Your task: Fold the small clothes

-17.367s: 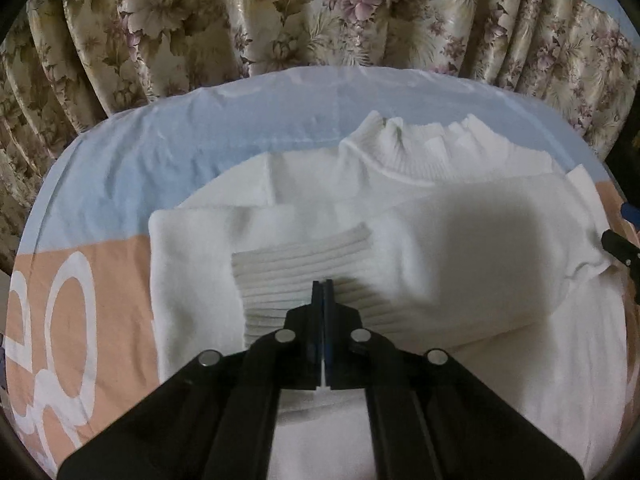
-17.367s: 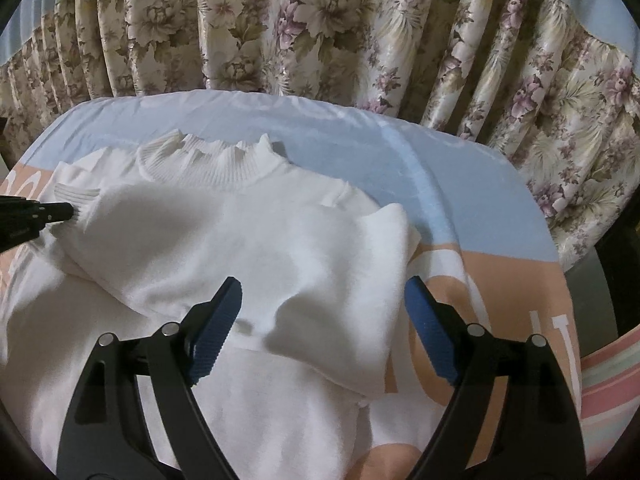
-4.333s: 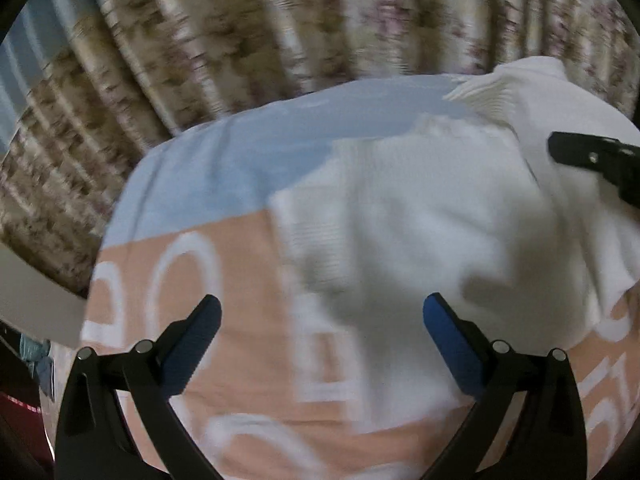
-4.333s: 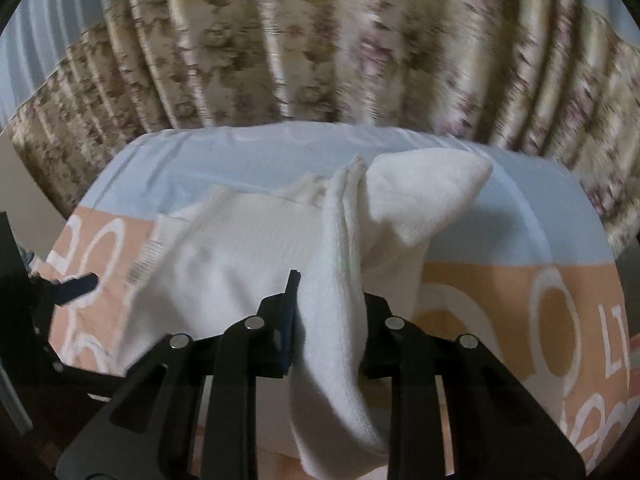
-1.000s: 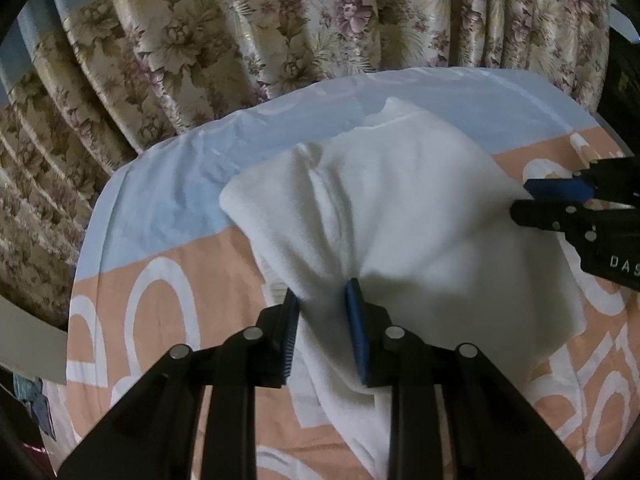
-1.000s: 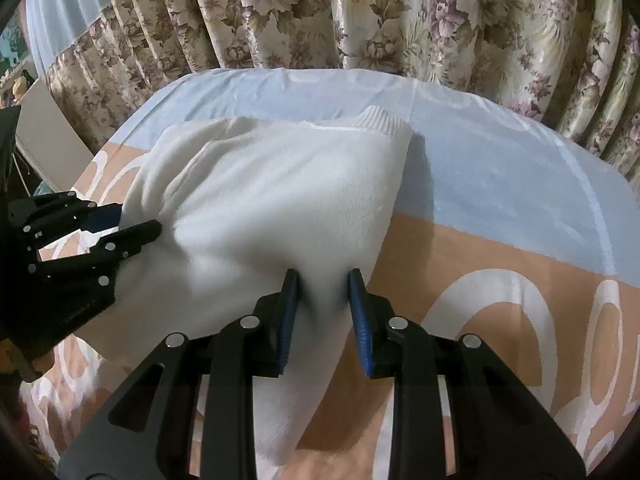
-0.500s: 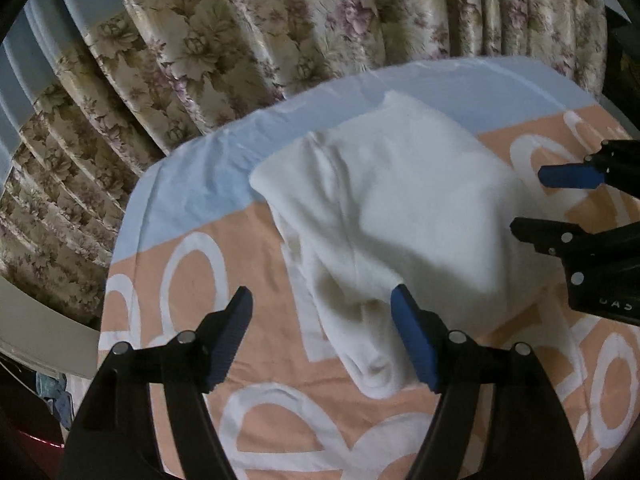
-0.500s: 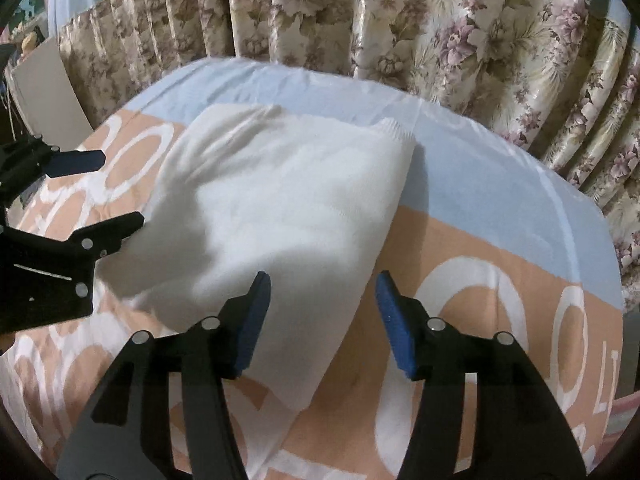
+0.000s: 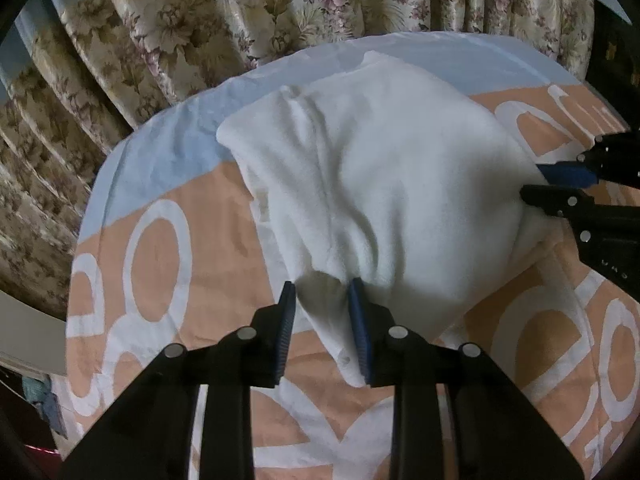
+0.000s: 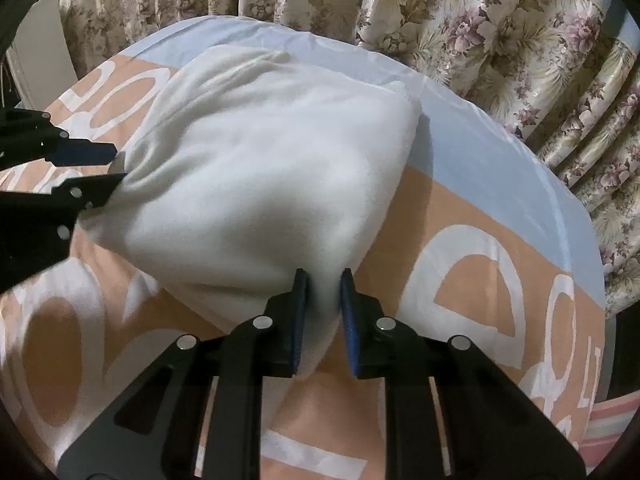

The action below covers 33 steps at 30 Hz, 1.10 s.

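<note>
A folded white knit sweater [image 9: 384, 184] lies as a thick bundle on the orange, white and blue patterned sheet [image 9: 168, 248]. My left gripper [image 9: 322, 304] is shut on the bundle's near corner, its blue pads pinching the cloth. In the right wrist view the sweater [image 10: 272, 176] fills the middle and my right gripper [image 10: 323, 292] is shut on its near edge. The right gripper [image 9: 560, 184] shows at the right of the left wrist view, and the left gripper [image 10: 96, 168] shows at the left of the right wrist view, each at the bundle's opposite corner.
Floral curtains [image 9: 280, 12] hang close behind the bed along its far edge, also in the right wrist view [image 10: 500, 40]. The sheet's blue band [image 10: 472, 136] runs along the far side. A white board [image 10: 44, 40] stands at the far left.
Half a second ago both grippers were open and drawn back from the sweater. Now both have moved in and closed on its near corners, bunching the cloth.
</note>
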Available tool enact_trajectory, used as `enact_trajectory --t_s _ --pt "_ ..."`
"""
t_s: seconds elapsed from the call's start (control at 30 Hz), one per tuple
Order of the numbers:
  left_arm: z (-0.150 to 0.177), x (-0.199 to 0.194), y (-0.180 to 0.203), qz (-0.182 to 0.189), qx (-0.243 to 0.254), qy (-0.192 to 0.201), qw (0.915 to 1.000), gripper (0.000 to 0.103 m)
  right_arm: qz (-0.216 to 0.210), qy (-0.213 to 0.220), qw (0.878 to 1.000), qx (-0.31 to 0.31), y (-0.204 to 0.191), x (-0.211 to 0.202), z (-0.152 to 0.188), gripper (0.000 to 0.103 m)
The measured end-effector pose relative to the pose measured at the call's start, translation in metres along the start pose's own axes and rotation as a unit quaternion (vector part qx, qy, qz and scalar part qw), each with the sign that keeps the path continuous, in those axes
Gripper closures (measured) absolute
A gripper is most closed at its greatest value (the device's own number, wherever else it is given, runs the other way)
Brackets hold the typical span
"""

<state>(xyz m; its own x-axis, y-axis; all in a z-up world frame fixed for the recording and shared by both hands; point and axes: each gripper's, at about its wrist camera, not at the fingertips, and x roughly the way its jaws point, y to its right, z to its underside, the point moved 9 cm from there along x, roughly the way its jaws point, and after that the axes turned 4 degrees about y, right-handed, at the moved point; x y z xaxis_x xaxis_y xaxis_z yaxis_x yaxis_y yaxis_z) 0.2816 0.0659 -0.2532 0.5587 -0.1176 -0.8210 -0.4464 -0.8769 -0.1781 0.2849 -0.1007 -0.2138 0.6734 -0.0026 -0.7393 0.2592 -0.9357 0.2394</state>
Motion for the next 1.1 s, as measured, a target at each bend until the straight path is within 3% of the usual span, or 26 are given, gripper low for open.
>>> enact_trajectory --t_s 0.13,0.2,0.23,0.27,0.3,0.37,0.43,0.57,0.6,0.67,0.83,1.0,1.1 --pt "0.000 0.000 0.000 -0.007 0.006 0.001 1.0000 0.071 -0.002 -0.003 1.000 -0.001 0.003 0.003 0.006 0.086" --pt "-0.001 -0.002 -0.002 -0.026 0.009 0.004 0.9996 0.053 -0.001 -0.001 1.000 -0.004 0.003 0.002 0.005 0.086" --pt "-0.002 -0.006 -0.008 -0.056 0.010 0.010 0.9983 0.029 0.000 -0.001 1.000 -0.006 0.003 0.000 0.004 0.084" --pt "-0.003 -0.010 -0.014 -0.073 0.011 0.017 0.9971 0.015 -0.004 0.002 1.000 -0.005 0.004 -0.003 0.003 0.079" --pt "-0.004 -0.017 -0.019 -0.078 0.010 0.028 0.9965 0.013 -0.016 0.010 1.000 -0.001 0.004 -0.009 0.001 0.075" --pt "-0.005 -0.023 -0.025 -0.066 -0.004 0.031 0.9973 0.009 -0.029 0.025 0.999 0.007 0.007 -0.020 -0.004 0.045" --pt "-0.006 -0.022 -0.034 -0.054 -0.027 0.027 0.9978 0.004 -0.027 0.048 0.998 0.021 0.016 -0.031 -0.011 0.031" --pt "-0.012 -0.013 -0.042 -0.053 -0.052 0.018 0.9971 0.004 -0.029 0.066 0.995 0.063 0.031 -0.033 -0.025 0.022" --pt "-0.016 -0.011 -0.042 -0.043 -0.058 0.019 0.9972 0.004 -0.027 0.068 0.995 0.070 0.034 -0.032 -0.028 0.022" --pt "-0.025 -0.007 -0.036 -0.009 -0.073 0.021 0.9971 0.004 -0.027 0.078 0.993 0.084 0.039 -0.030 -0.036 0.011" --pt "-0.045 0.012 -0.021 0.024 -0.077 0.014 0.9967 0.004 -0.040 0.084 0.989 0.114 0.045 -0.017 -0.049 0.010" --pt "-0.033 0.042 -0.010 0.030 -0.052 -0.018 0.9980 0.001 -0.057 0.074 0.987 0.133 0.047 -0.003 -0.057 0.010" --pt "-0.027 0.048 -0.009 0.053 -0.068 -0.013 0.9962 0.001 -0.055 0.066 0.989 0.123 0.046 0.006 -0.058 0.010"
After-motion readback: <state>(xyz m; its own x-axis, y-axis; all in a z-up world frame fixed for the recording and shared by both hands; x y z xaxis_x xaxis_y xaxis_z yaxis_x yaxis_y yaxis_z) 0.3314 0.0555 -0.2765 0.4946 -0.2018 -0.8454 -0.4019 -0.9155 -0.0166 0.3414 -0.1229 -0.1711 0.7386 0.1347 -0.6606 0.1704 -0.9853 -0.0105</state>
